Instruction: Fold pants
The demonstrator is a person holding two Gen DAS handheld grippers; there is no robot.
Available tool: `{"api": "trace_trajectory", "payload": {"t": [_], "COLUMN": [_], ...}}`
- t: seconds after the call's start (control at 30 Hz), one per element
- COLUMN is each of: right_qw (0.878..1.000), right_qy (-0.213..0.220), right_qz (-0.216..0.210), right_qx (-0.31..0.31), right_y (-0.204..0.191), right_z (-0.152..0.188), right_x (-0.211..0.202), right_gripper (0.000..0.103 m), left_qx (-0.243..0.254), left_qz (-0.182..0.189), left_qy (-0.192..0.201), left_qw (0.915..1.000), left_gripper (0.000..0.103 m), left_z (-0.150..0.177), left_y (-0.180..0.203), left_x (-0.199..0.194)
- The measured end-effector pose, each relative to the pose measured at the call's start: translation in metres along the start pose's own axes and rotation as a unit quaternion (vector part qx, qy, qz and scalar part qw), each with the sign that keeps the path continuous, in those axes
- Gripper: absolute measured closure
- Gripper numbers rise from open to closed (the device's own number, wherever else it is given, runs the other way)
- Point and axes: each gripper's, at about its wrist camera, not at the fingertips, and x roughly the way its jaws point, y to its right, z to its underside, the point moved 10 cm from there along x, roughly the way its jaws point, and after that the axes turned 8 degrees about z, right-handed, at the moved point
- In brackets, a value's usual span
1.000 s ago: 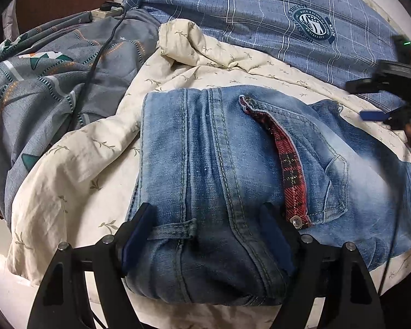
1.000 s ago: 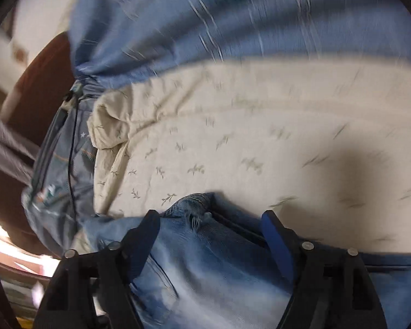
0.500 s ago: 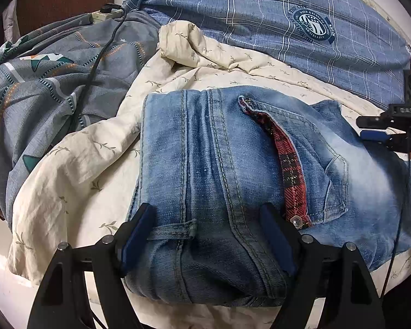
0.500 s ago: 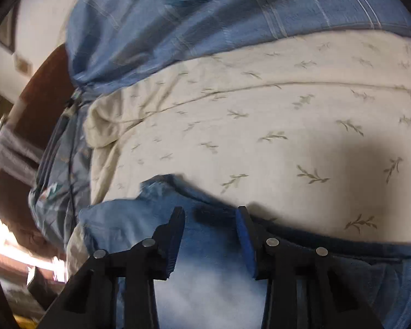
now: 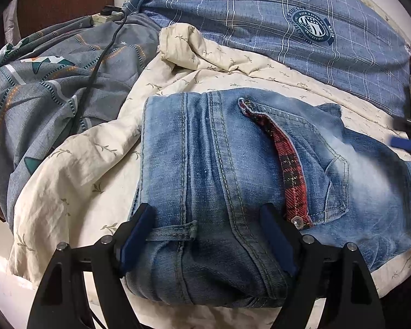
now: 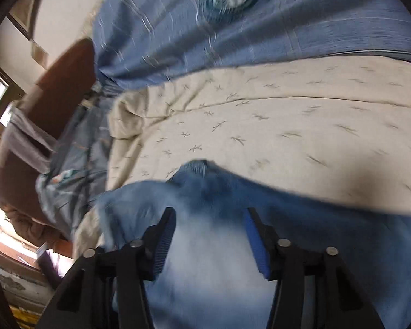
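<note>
Folded blue jeans [image 5: 219, 170] with a red plaid pocket lining [image 5: 290, 170] lie on a cream leaf-print sheet [image 5: 76, 164]. My left gripper [image 5: 208, 219] is open, its jaws straddling the near folded edge by the belt loop. My right gripper [image 6: 208, 224] is open over the jeans [image 6: 205, 260] at their far right side, nothing held between the jaws. It shows blurred at the right edge of the left wrist view [image 5: 405, 142].
A blue plaid pillow [image 5: 301, 24] with a round emblem lies beyond the jeans. A grey patterned quilt [image 5: 41, 96] with a black cable [image 5: 101, 54] and a power strip [image 5: 104, 17] lies at the left. The bed edge is near the bottom.
My right gripper narrowed its jaws over the jeans, then opened them wider again and shifted. The left gripper and the jeans stayed put.
</note>
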Motion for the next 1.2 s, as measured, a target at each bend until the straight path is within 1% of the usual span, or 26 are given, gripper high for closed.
{"api": "trace_trajectory", "payload": {"t": [0.03, 0.13, 0.2, 0.23, 0.27, 0.3, 0.33, 0.37, 0.4, 0.43, 0.47, 0.5, 0.53, 0.57, 0.6, 0.63, 0.67, 0.73, 0.77, 0.8, 0.87, 0.93, 0.97, 1.07, 1.17, 1.2], "right_qw": [1.000, 0.998, 0.993, 0.988, 0.976, 0.960, 0.945, 0.943, 0.949, 0.952, 0.950, 0.948, 0.949, 0.949, 0.942, 0.936, 0.932, 0.937, 0.938, 0.940, 0.943, 0.939, 0.935, 0.926, 0.922, 0.920], "right_qy": [0.009, 0.032, 0.054, 0.061, 0.045, 0.048, 0.064, 0.079, 0.098, 0.116, 0.132, 0.141, 0.131, 0.103, 0.091, 0.104, 0.117, 0.152, 0.163, 0.163, 0.161, 0.156, 0.150, 0.120, 0.103, 0.100], "right_qz": [-0.002, 0.008, 0.037, 0.058, 0.090, 0.060, 0.012, 0.003, -0.004, -0.025, -0.055, -0.061, -0.030, 0.001, -0.012, -0.026, -0.038, -0.052, -0.053, -0.055, -0.056, -0.050, -0.049, -0.032, -0.028, -0.029], "right_qx": [0.011, 0.058, 0.101, 0.133, 0.194, 0.269, 0.319, 0.322, 0.298, 0.282, 0.278, 0.279, 0.286, 0.300, 0.322, 0.336, 0.341, 0.310, 0.301, 0.294, 0.288, 0.302, 0.317, 0.356, 0.373, 0.378], "right_y": [0.009, 0.064, 0.122, 0.160, 0.209, 0.239, 0.250, 0.251, 0.245, 0.237, 0.231, 0.235, 0.251, 0.266, 0.277, 0.280, 0.276, 0.263, 0.256, 0.250, 0.242, 0.244, 0.250, 0.263, 0.270, 0.271], "right_z": [0.008, 0.024, 0.020, 0.020, 0.029, 0.037, 0.040, 0.040, 0.037, 0.035, 0.033, 0.031, 0.034, 0.042, 0.047, 0.046, 0.044, 0.041, 0.046, 0.052, 0.072, 0.096, 0.115, 0.154, 0.172, 0.173], "right_x": [-0.016, -0.062, -0.074, -0.077, -0.072, -0.073, -0.082, -0.095, -0.109, -0.121, -0.129, -0.130, -0.122, -0.107, -0.098, -0.103, -0.116, -0.144, -0.158, -0.167, -0.181, -0.186, -0.191, -0.184, -0.170, -0.166], "right_gripper": [0.044, 0.041, 0.041, 0.040, 0.055, 0.066, 0.064, 0.046, 0.037, 0.033, 0.032, 0.032, 0.032, 0.042, 0.048, 0.048, 0.046, 0.039, 0.036, 0.036, 0.036, 0.036, 0.036, 0.035, 0.036, 0.036], "left_qx": [0.000, 0.001, 0.004, 0.005, 0.006, 0.008, 0.011, 0.012, 0.011, 0.012, 0.013, 0.012, 0.010, 0.009, 0.008, 0.008, 0.007, 0.005, 0.004, 0.003, 0.011, 0.030, 0.041, 0.055, 0.058, 0.057], "left_qz": [-0.002, -0.009, -0.012, -0.013, -0.013, -0.016, -0.019, -0.020, -0.021, -0.023, -0.026, -0.028, -0.028, -0.030, -0.031, -0.033, -0.034, -0.041, -0.044, -0.042, -0.013, 0.013, 0.034, 0.076, 0.095, 0.093], "left_qy": [0.000, 0.002, 0.004, 0.004, 0.004, 0.005, 0.006, 0.007, 0.008, 0.008, 0.009, 0.008, 0.007, 0.006, 0.006, 0.003, 0.003, 0.009, 0.018, 0.027, 0.054, 0.070, 0.072, 0.054, 0.022, 0.008], "left_qw": [1.0000, 1.0000, 0.9999, 0.9999, 0.9999, 0.9998, 0.9997, 0.9997, 0.9997, 0.9996, 0.9995, 0.9995, 0.9995, 0.9995, 0.9995, 0.9994, 0.9994, 0.9991, 0.9988, 0.9988, 0.9984, 0.9970, 0.9960, 0.9940, 0.9935, 0.9940], "left_gripper": [0.020, 0.020, 0.020, 0.020, 0.020, 0.020, 0.020, 0.020, 0.020, 0.019, 0.019, 0.018, 0.018, 0.018, 0.018, 0.018, 0.018, 0.019, 0.019, 0.019, 0.019, 0.019, 0.019, 0.019, 0.019, 0.019], "left_z": [0.000, 0.000, 0.001, 0.001, 0.001, 0.001, 0.001, 0.001, 0.000, 0.000, -0.001, -0.001, -0.001, -0.001, -0.002, -0.003, -0.004, -0.009, -0.015, -0.019, -0.031, -0.037, -0.038, -0.030, -0.014, -0.007], "left_y": [0.000, 0.001, 0.002, 0.002, 0.002, 0.002, 0.002, 0.002, 0.002, 0.002, 0.002, 0.002, 0.002, 0.001, 0.001, 0.001, 0.001, 0.002, 0.005, 0.009, 0.031, 0.056, 0.073, 0.109, 0.132, 0.134], "left_x": [0.000, -0.001, -0.001, -0.001, -0.001, -0.001, -0.002, -0.002, -0.002, -0.002, -0.002, -0.002, -0.001, -0.001, -0.001, -0.002, -0.004, -0.015, -0.025, -0.032, -0.052, -0.062, -0.064, -0.051, -0.024, -0.014]}}
